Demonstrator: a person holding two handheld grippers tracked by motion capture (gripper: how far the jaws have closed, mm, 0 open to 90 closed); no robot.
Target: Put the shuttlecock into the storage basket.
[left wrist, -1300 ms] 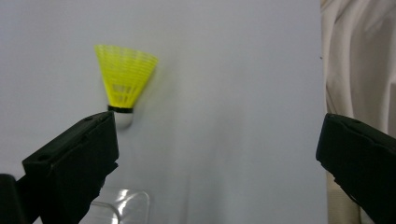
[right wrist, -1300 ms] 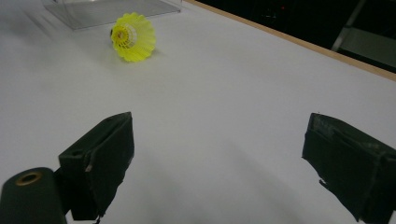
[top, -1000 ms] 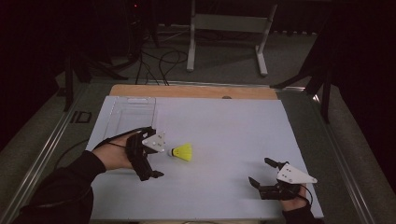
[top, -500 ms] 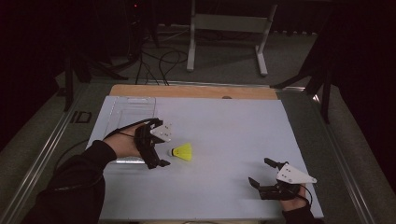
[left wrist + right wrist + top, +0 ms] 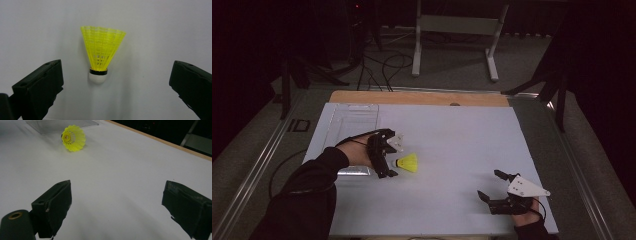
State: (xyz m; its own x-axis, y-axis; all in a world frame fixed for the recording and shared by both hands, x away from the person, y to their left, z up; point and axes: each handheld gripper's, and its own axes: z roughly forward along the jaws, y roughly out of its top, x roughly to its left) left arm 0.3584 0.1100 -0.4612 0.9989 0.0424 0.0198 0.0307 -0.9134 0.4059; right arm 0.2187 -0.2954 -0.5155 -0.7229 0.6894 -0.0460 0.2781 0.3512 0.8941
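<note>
A yellow plastic shuttlecock (image 5: 408, 162) with a white cork tip lies on its side on the white table (image 5: 452, 145). My left gripper (image 5: 391, 155) is just left of it, open, with a jaw on either side of the cork end and touching nothing. In the left gripper view the shuttlecock (image 5: 102, 53) lies straight ahead between the wide black jaws of that gripper (image 5: 115, 82), cork toward me. My right gripper (image 5: 488, 184) rests open near the front right of the table, well away from the shuttlecock (image 5: 73, 138), and this gripper (image 5: 117, 205) holds nothing.
A clear plastic tray (image 5: 352, 120) lies at the back left of the table, behind the left hand, and its edge (image 5: 62, 123) shows beyond the shuttlecock. A wooden strip (image 5: 422, 97) runs along the far edge. Metal stand legs and cables sit on the floor beyond.
The left hand has slid right and slightly forward, bringing its open jaws up around the shuttlecock's cork end. The shuttlecock and the right gripper have stayed put.
</note>
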